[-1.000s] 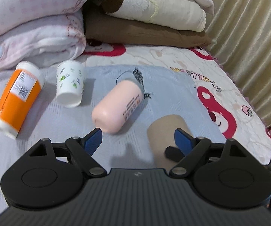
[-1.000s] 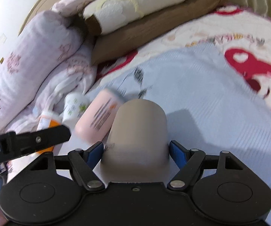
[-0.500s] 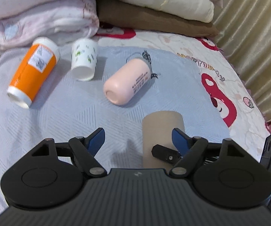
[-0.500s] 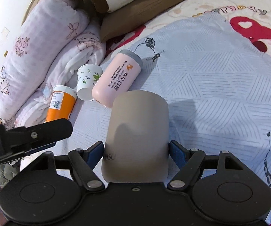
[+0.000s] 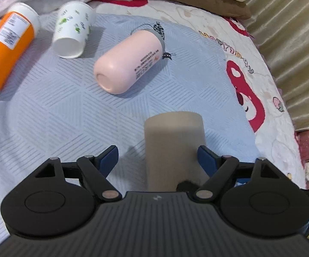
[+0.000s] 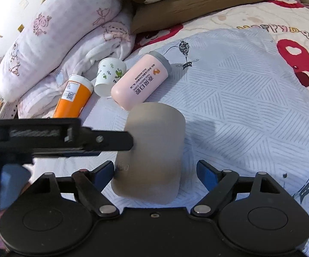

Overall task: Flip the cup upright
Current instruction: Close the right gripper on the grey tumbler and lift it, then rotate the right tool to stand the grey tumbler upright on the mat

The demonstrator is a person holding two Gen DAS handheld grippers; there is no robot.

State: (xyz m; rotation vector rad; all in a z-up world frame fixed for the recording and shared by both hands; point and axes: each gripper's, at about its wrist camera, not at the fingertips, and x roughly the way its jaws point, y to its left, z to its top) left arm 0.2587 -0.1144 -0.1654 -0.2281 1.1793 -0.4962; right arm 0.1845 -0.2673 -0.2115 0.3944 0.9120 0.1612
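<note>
Both grippers have closed in on the taupe cup [image 6: 152, 150], which stands on the bed between the right gripper [image 6: 155, 169]'s parted jaws. The left gripper [image 5: 157, 155], jaws apart, straddles it. Release seems next; withdraw without tipping it.

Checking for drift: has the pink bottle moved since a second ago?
No. The pink bottle still lies beside the paper cup, its cap by the blanket's balloon print.

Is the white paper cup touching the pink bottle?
Apart. The left wrist view shows a strip of blue mat between the paper cup and the pink bottle.
</note>
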